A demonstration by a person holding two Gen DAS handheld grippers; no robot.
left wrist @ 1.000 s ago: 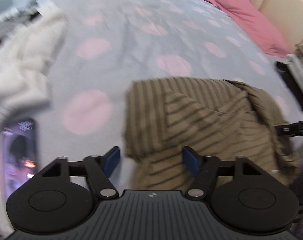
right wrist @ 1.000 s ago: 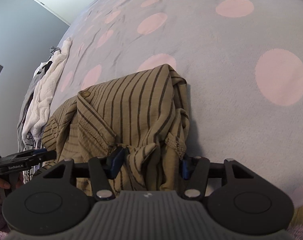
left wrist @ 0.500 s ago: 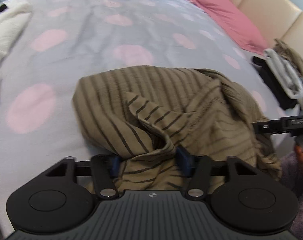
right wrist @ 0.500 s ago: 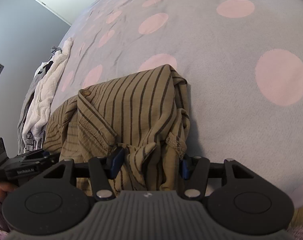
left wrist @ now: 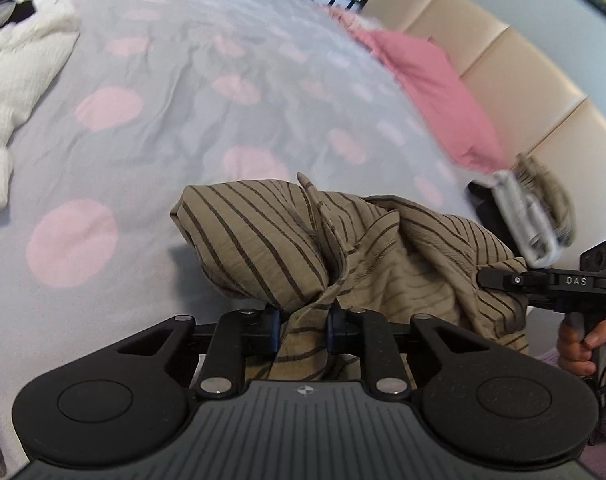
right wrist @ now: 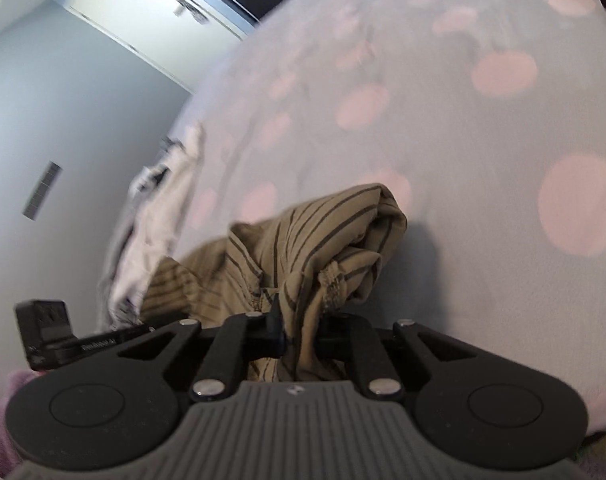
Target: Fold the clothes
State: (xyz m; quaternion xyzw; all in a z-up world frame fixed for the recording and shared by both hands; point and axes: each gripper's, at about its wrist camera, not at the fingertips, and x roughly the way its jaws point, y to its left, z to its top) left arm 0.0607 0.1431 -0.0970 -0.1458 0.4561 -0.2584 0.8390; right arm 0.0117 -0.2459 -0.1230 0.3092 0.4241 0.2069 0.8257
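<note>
Two tongs: left tongs (left wrist: 303, 330) and right tongs (right wrist: 299, 334) each pinch striped shirt (left wrist: 287, 240).
Axis: shirt bunched between them, slack; bed (left wrist: 183, 120) below.

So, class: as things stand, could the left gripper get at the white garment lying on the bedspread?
Probably not yet: the left gripper is shut on the striped shirt. The white garment lies uncovered off to the side, so releasing first would free it.

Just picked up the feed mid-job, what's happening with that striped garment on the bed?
A person is working both handheld grippers on the brown striped shirt. The left gripper and the right gripper are each shut on a bunch of its fabric, and it hangs crumpled between them, with part raised above the polka-dot bedspread. No fold is made yet. A white garment lies off to the side.
</note>
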